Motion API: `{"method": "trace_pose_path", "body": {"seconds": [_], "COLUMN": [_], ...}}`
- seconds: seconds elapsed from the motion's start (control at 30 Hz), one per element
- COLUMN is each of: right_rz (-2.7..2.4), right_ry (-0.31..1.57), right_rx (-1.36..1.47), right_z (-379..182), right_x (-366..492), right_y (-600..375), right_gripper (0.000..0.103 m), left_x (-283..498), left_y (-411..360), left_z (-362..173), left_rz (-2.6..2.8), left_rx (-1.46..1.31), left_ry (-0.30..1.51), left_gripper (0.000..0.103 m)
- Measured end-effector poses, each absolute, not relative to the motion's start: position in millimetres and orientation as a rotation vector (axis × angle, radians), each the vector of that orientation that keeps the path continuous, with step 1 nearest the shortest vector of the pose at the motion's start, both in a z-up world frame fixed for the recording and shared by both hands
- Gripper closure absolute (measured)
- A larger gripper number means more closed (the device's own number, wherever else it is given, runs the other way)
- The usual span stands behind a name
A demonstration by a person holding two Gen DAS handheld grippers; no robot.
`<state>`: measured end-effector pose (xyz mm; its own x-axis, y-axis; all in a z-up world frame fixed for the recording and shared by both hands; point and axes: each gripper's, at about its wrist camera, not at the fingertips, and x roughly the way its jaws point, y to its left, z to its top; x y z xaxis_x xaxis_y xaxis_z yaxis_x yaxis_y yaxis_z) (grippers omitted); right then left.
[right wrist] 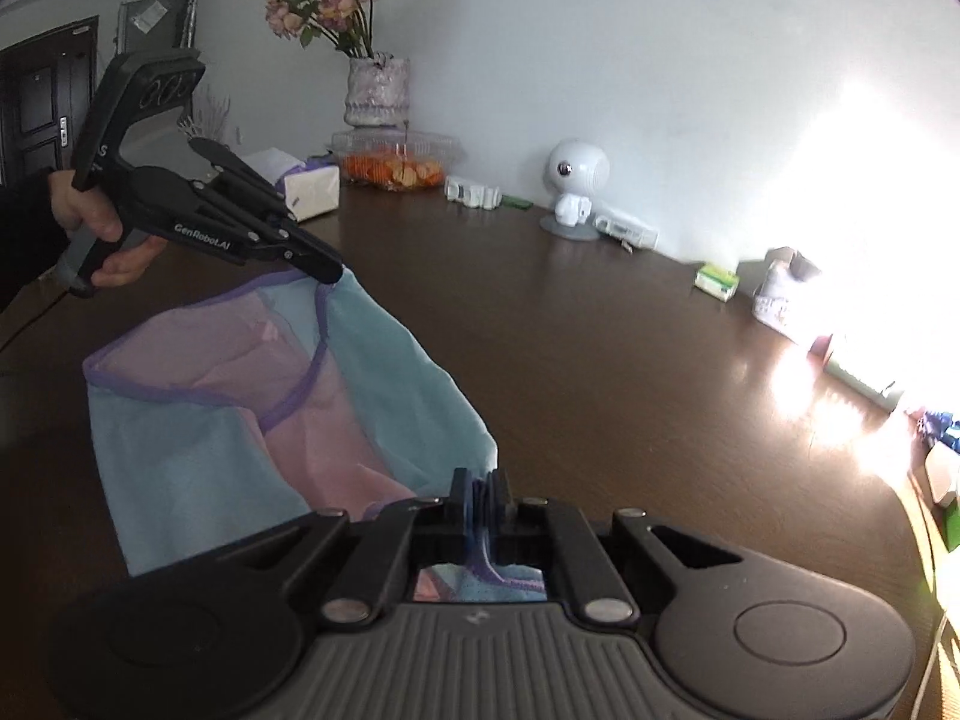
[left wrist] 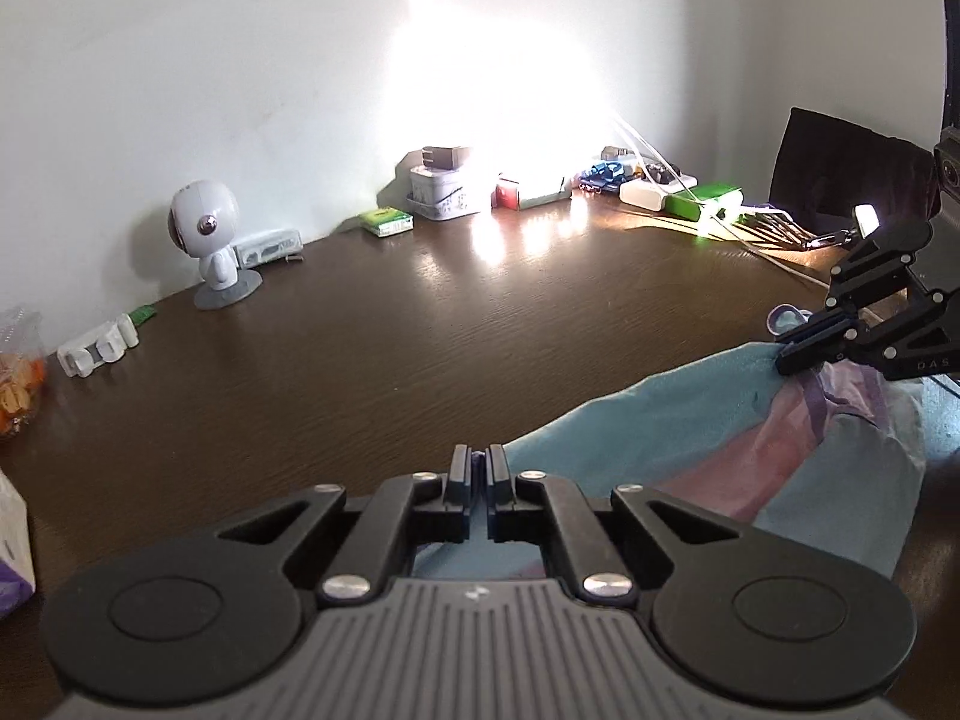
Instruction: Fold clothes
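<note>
A small teal and pink garment (right wrist: 198,438) with purple trim hangs stretched between my two grippers above the dark wooden table (right wrist: 600,360). My right gripper (right wrist: 480,480) is shut on a bunched purple-trimmed edge at the bottom of the right wrist view. In the same view my left gripper (right wrist: 331,273), held by a hand (right wrist: 90,216), is shut on the garment's far purple edge. The left wrist view shows my left gripper (left wrist: 480,461) shut on a sliver of cloth, the garment (left wrist: 690,420) running right to my right gripper (left wrist: 787,354), also clamped on it.
Along the wall stand a white robot-shaped figure (left wrist: 207,240), small boxes (left wrist: 444,192), a green box (left wrist: 705,201) with white cables, a vase of flowers (right wrist: 378,90), a tissue pack (right wrist: 312,189) and a clear container of orange snacks (right wrist: 396,162). Strong glare covers the back right.
</note>
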<state>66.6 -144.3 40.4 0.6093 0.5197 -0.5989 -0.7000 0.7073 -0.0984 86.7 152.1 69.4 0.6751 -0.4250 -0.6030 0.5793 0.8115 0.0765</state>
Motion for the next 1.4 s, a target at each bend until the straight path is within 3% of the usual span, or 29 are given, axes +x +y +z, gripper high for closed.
{"method": "trace_pose_path", "body": {"seconds": [0.2, 0.3, 0.37, 0.47, 0.53, 0.7, 0.73, 0.77, 0.8, 0.83, 0.87, 1.1, 1.4], "right_rz": [0.759, 0.755, 0.704, 0.521, 0.431, 0.341, 0.313, 0.288, 0.27, 0.26, 0.256, 0.168, 0.133], "right_ry": [0.603, 0.619, 0.585, 0.615, 0.668, 0.819, 0.834, 0.829, 0.818, 0.785, 0.736, 0.406, 0.604], "right_rx": [-0.435, -0.414, -0.355, -0.211, -0.157, -0.054, -0.049, -0.048, -0.042, -0.04, -0.039, -0.111, -0.07], "right_z": [32, 32, 47, 60, 55, 20, 14, 11, 10, 13, 19, 47, -8], "right_x": [15, 7, 12, 42, 62, 101, 105, 107, 107, 102, 94, -17, -50], "right_y": [-146, -155, -173, -212, -224, -221, -219, -219, -220, -222, -224, -247, -261], "right_gripper": [0.099, 0.094, 0.082, 0.074, 0.074, 0.077, 0.088, 0.101, 0.101, 0.102, 0.102, 0.102, 0.1], "left_x": [31, 27, 23, 32, 48, 71, 75, 78, 80, 82, 83, 76, 82], "left_y": [165, 185, 200, 217, 223, 226, 225, 224, 223, 221, 220, 227, 235], "left_z": [30, 29, 37, 43, 37, 28, 27, 27, 26, 25, 24, 21, 23], "left_rz": [-0.521, -0.434, -0.389, -0.323, -0.288, -0.254, -0.251, -0.24, -0.226, -0.21, -0.195, -0.128, -0.065], "left_rx": [0.252, 0.168, 0.1, 0.016, -0.049, -0.134, -0.145, -0.149, -0.149, -0.15, -0.151, -0.202, -0.266], "left_ry": [0.72, 0.733, 0.697, 0.716, 0.779, 0.836, 0.842, 0.844, 0.846, 0.847, 0.849, 0.814, 0.816], "left_gripper": [0.098, 0.086, 0.057, 0.043, 0.043, 0.047, 0.054, 0.067, 0.076, 0.097, 0.1, 0.101, 0.1]}}
